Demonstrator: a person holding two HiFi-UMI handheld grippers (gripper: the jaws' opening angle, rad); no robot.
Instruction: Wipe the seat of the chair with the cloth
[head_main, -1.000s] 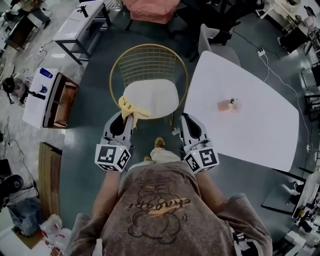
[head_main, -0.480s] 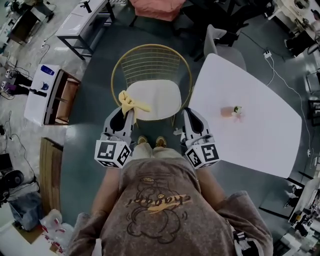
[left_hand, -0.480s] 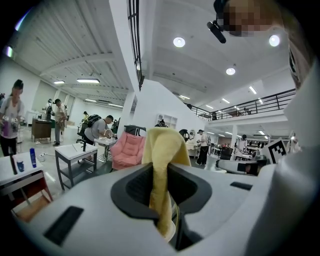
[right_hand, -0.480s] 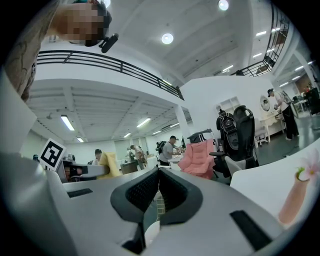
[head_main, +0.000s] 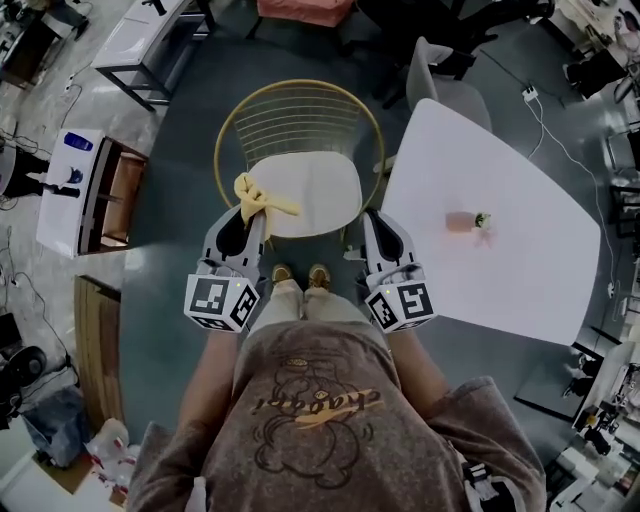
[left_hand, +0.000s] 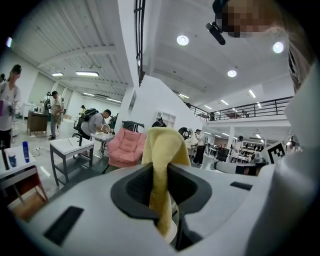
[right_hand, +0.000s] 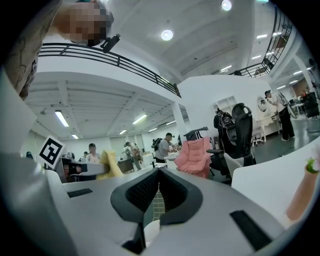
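Cloth (head_main: 258, 200), one yellow piece, is pinched in the left gripper's (head_main: 250, 222) closed fingers (left_hand: 135, 187) at the left front corner of the one chair's seat (head_main: 320, 190), probably poised to begin wiping. The right gripper (head_main: 372, 225), fingers together on nothing, waits beside the seat's right edge.

Dark floor (head_main: 190, 140) bears chair (head_main: 305, 190) and white table (head_main: 520, 270)

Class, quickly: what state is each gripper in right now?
Left gripper: closed on the yellow cloth.
Right gripper: closed, holding nothing.
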